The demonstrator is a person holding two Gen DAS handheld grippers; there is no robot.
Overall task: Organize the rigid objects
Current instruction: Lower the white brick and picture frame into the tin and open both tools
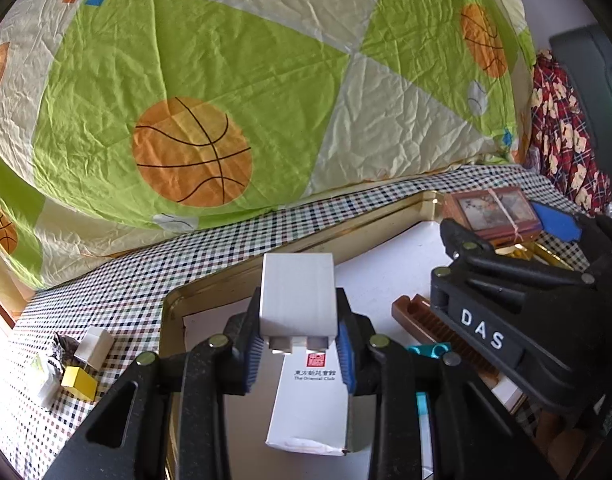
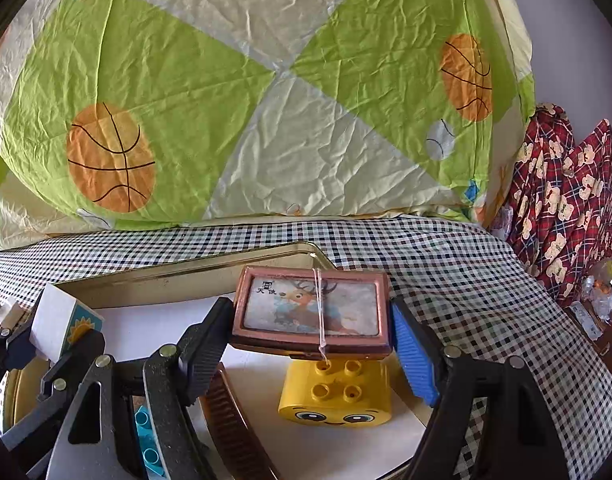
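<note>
My left gripper (image 1: 298, 350) is shut on a white toy brick (image 1: 297, 294) and holds it above a gold tray (image 1: 168, 308) lined with white paper. The same brick, with a sun picture on one side, shows in the right wrist view (image 2: 64, 326). My right gripper (image 2: 311, 344) is shut on a pink-framed box with a deer picture (image 2: 311, 308), bound by a rubber band, above a yellow smiley brick (image 2: 335, 396). The right gripper and its box also show in the left wrist view (image 1: 491, 214).
In the tray lie a white card box (image 1: 311, 404), a brown comb (image 2: 236, 428) and turquoise bricks (image 2: 148, 444). Left of the tray on the checked cloth (image 1: 118, 280) sit a yellow block (image 1: 78, 382) and a white block (image 1: 94, 346). A basketball-print quilt (image 1: 226, 100) rises behind.
</note>
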